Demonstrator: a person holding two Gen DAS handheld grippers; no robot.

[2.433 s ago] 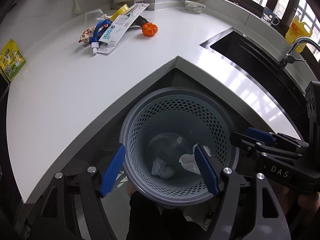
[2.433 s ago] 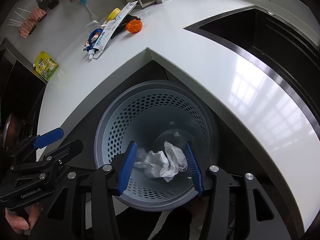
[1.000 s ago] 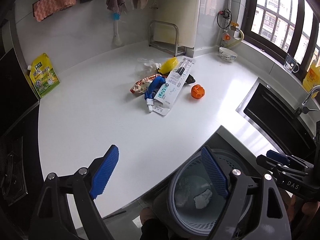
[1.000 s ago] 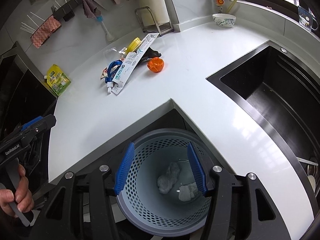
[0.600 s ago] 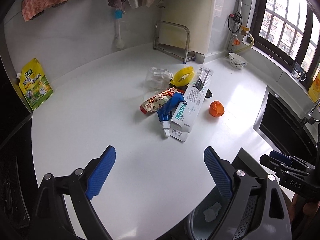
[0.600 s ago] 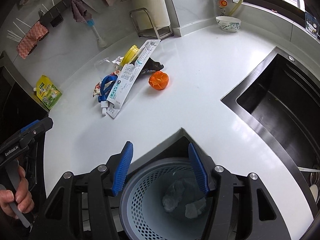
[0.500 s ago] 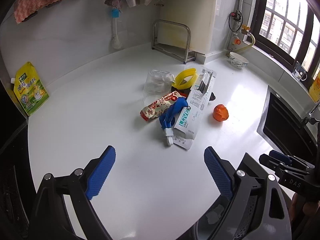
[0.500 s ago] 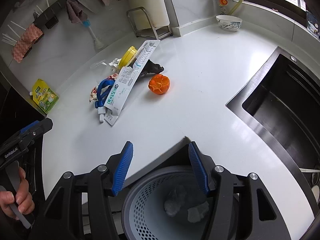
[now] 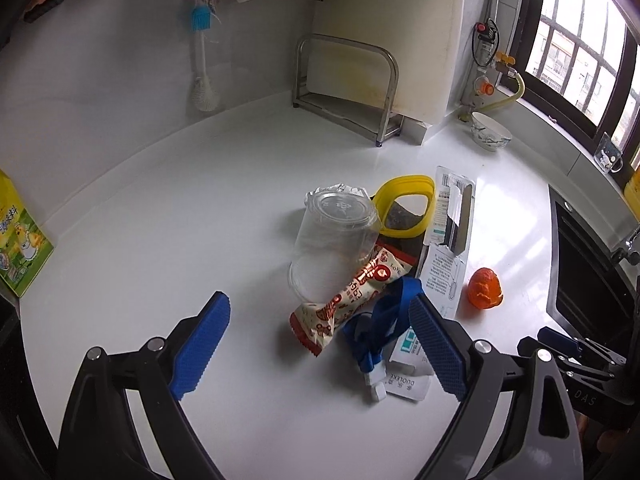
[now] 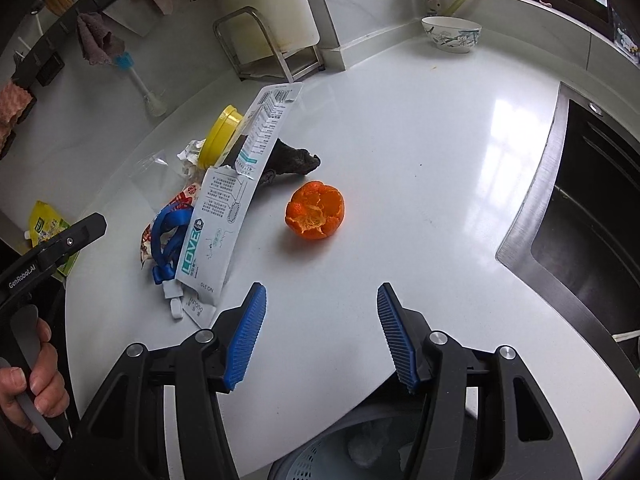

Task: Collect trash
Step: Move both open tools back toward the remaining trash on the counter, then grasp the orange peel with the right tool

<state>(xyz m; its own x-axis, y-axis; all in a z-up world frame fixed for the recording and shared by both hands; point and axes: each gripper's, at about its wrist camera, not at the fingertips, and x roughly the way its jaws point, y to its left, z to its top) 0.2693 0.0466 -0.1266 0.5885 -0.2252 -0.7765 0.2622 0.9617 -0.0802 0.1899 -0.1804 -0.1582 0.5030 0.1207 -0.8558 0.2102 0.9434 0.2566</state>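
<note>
A pile of trash lies on the white counter (image 9: 160, 240): a clear plastic cup (image 9: 334, 240) on its side, a red snack wrapper (image 9: 352, 292), a blue strap (image 9: 384, 320), a long white package (image 9: 448, 240), a yellow lid (image 9: 406, 210) and an orange peel (image 9: 484, 288). My left gripper (image 9: 320, 344) is open and empty, just in front of the wrapper and strap. My right gripper (image 10: 322, 336) is open and empty, a short way in front of the orange peel (image 10: 316, 210). The grey perforated bin (image 10: 360, 452) with crumpled paper sits below the counter edge.
A black sink (image 10: 592, 208) lies to the right. A metal rack (image 9: 348, 84), a bowl (image 9: 490, 132) and a hanging brush (image 9: 202, 68) stand at the back wall. A yellow-green pouch (image 9: 20, 244) sits at the far left.
Both grippers have risen from over the bin and moved forward over the counter toward the trash pile. The right gripper let its crumpled paper drop into the bin earlier.
</note>
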